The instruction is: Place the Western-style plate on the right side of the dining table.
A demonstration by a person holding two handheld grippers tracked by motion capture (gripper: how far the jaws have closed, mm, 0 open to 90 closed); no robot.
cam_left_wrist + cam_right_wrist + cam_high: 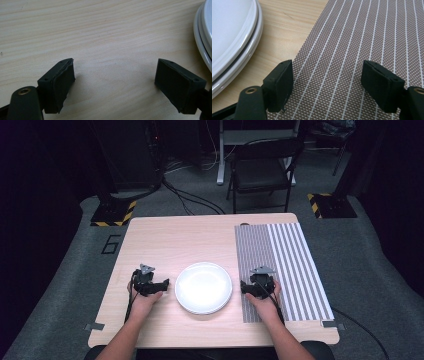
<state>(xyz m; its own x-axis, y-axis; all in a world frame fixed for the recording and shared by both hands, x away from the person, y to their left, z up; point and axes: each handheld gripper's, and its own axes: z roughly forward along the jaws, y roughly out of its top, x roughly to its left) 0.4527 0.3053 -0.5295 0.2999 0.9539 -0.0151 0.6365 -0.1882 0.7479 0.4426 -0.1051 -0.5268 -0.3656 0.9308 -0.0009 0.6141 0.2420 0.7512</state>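
Observation:
A stack of white plates point(203, 287) lies in the middle of the light wooden table point(175, 235). My left gripper point(148, 279) rests low over bare wood just left of the stack. It is open, with nothing between its jaws point(115, 72), and the plates' rim point(203, 37) shows at the right edge of its view. My right gripper point(260, 282) stands to the right of the plates over the dark striped placemat point(252, 255). Its jaws point(328, 72) are wide open and empty above the mat point(362, 37), with the plate rims point(232, 37) to their left.
A second, lighter striped placemat point(295, 265) lies beside the dark one on the table's right side. Beyond the far edge stand a folding chair point(262, 170) and floor stands with yellow-black bases point(114, 212). Cables run across the grey floor.

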